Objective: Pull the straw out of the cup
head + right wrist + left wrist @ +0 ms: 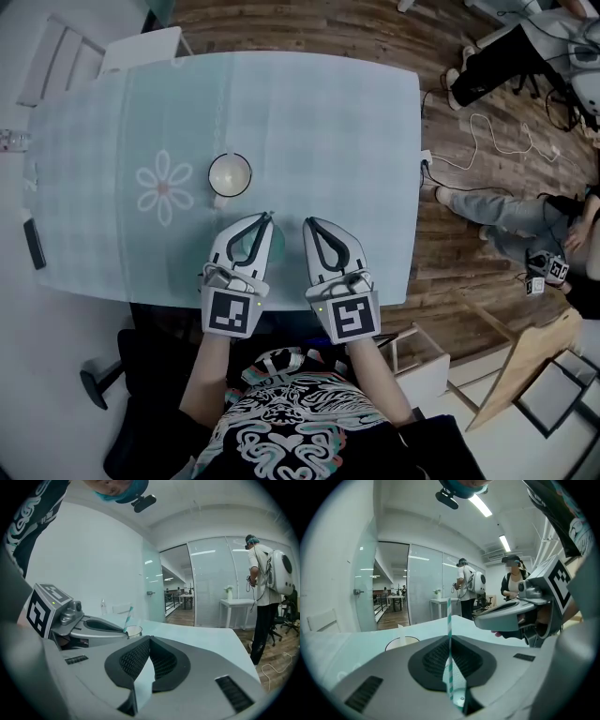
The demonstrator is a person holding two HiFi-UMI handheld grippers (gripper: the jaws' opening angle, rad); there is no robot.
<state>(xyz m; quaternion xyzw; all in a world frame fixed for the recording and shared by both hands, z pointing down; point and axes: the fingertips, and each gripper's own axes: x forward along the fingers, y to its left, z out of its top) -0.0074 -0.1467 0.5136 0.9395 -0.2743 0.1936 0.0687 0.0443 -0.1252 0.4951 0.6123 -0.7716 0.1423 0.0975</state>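
A white cup stands on the pale teal table, a little ahead of my left gripper; I see no straw in it. In the left gripper view the teal-and-white striped straw stands upright between the jaws of my left gripper, which is shut on it, with the cup beyond on the left. The right gripper view shows the straw poking up from the left gripper's tip, in front of the cup. My right gripper lies beside the left one, shut with nothing in it.
A flower print marks the cloth left of the cup. A black object lies by the table's left edge. A white chair stands at the far left. People and a cable are on the wood floor to the right.
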